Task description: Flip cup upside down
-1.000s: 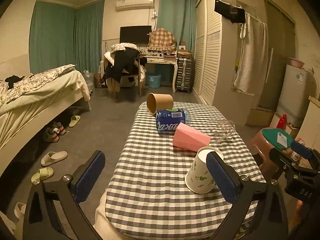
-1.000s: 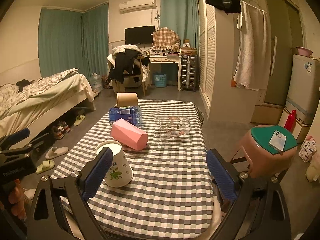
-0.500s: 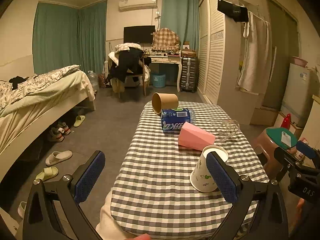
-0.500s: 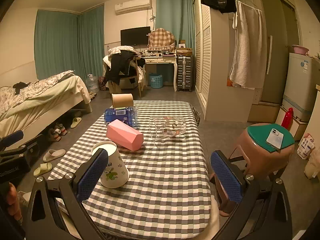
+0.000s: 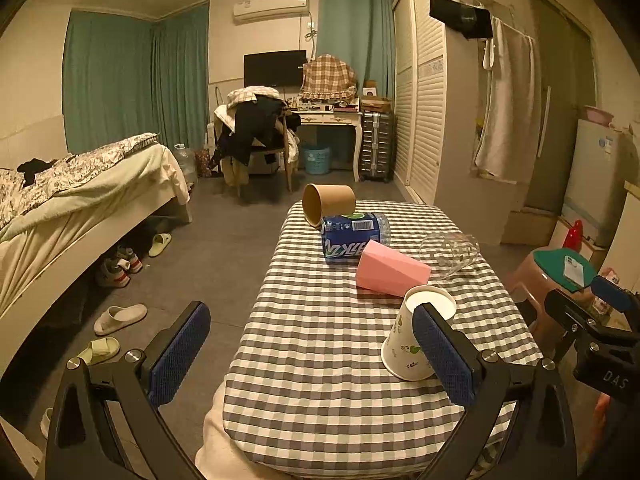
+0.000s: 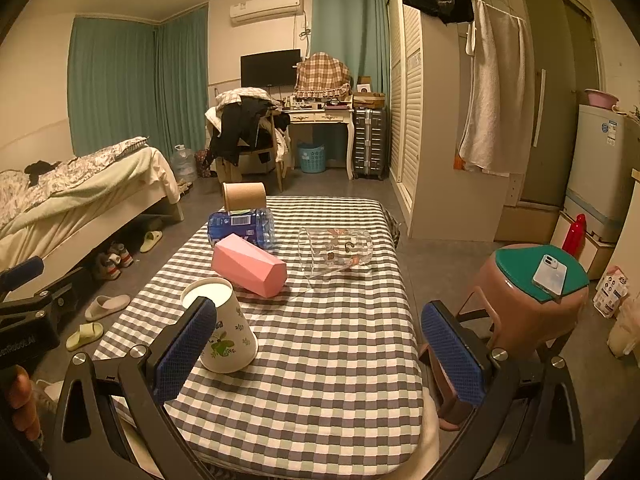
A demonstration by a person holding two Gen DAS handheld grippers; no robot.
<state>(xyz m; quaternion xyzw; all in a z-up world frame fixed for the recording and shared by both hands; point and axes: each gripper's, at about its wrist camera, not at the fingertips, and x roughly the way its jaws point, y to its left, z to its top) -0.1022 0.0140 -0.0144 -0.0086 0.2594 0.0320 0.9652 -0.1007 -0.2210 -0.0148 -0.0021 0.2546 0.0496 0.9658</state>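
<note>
A white paper cup with green leaf print stands upside down on the checked table, wide mouth down, near the front. A pink faceted cup, a clear glass cup and a brown paper cup lie on their sides behind it. My left gripper is open and empty, held short of the table's front. My right gripper is open and empty over the table's front edge.
A blue-labelled water bottle lies on its side behind the pink cup. A pink stool with a phone stands right of the table. A bed and slippers are left.
Both grippers have drawn back from the table and a little away from the white cup; the cups have not moved. Both stay open.
</note>
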